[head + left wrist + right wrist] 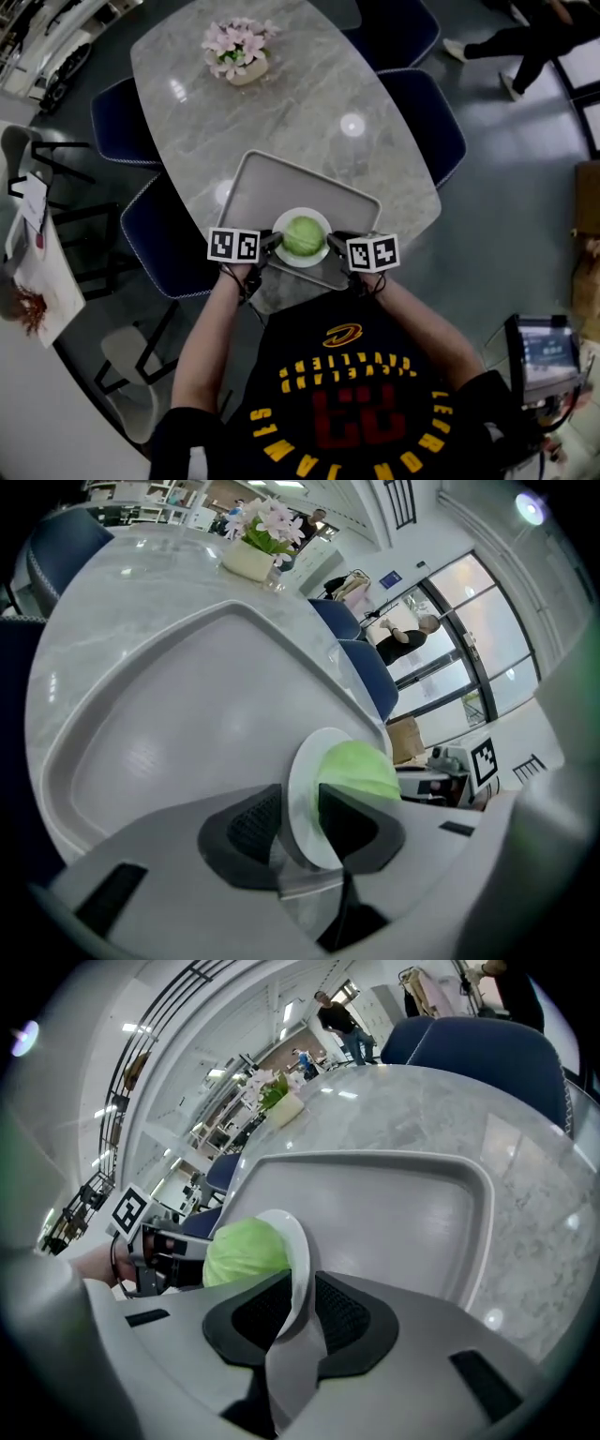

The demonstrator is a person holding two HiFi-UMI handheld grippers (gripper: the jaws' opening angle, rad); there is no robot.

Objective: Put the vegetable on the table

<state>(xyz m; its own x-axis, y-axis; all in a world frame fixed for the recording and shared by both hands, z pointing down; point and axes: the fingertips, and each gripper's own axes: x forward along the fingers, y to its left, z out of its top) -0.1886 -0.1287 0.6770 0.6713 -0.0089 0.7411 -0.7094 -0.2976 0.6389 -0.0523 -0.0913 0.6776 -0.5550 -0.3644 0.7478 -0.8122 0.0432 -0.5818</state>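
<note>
A round green cabbage lies on a small white plate, over the near end of a grey tray on the marble table. My left gripper is shut on the plate's left rim and my right gripper on its right rim. In the left gripper view the plate stands edge-on between the jaws, with the cabbage behind it. In the right gripper view the plate is pinched the same way, cabbage to its left. I cannot tell whether the plate touches the tray.
A pot of pink flowers stands at the table's far end. Blue chairs line both long sides. A person walks at the far right. A white side table is at the left.
</note>
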